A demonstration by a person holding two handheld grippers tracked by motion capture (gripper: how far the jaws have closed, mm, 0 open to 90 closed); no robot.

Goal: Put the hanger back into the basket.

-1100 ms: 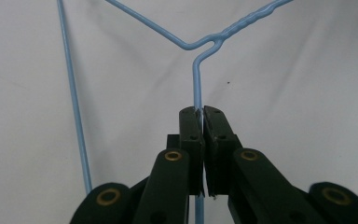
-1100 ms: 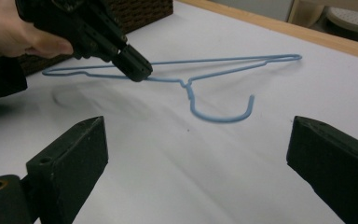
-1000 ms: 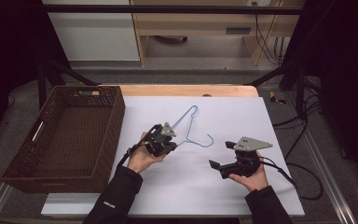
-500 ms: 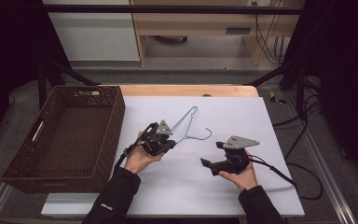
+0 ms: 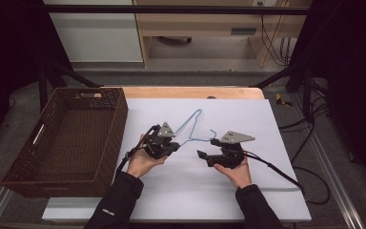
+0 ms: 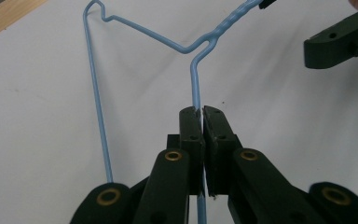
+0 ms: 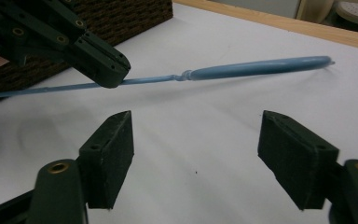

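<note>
A light blue wire hanger (image 5: 193,119) lies over the white table top, slightly lifted at one side. My left gripper (image 5: 175,146) is shut on one of its straight wires; in the left gripper view the jaws (image 6: 202,112) pinch the hanger (image 6: 95,93) just below its twisted neck. To its right, my right gripper (image 5: 208,149) stands open, close to the hanger's hook end. In the right gripper view the open gripper (image 7: 198,128) sits just short of the hanger (image 7: 261,67), with nothing between the pads. The left gripper (image 7: 107,70) shows there at upper left.
A dark brown woven basket (image 5: 109,124) stands on the left of the table, close to the left hand. A wooden strip (image 5: 186,91) runs along the white sheet's far edge. A cable (image 5: 286,174) trails right from the right gripper.
The right gripper has moved left across the table, toward the hanger's hook end and the left gripper. The left gripper has kept its hold and barely shifted.
</note>
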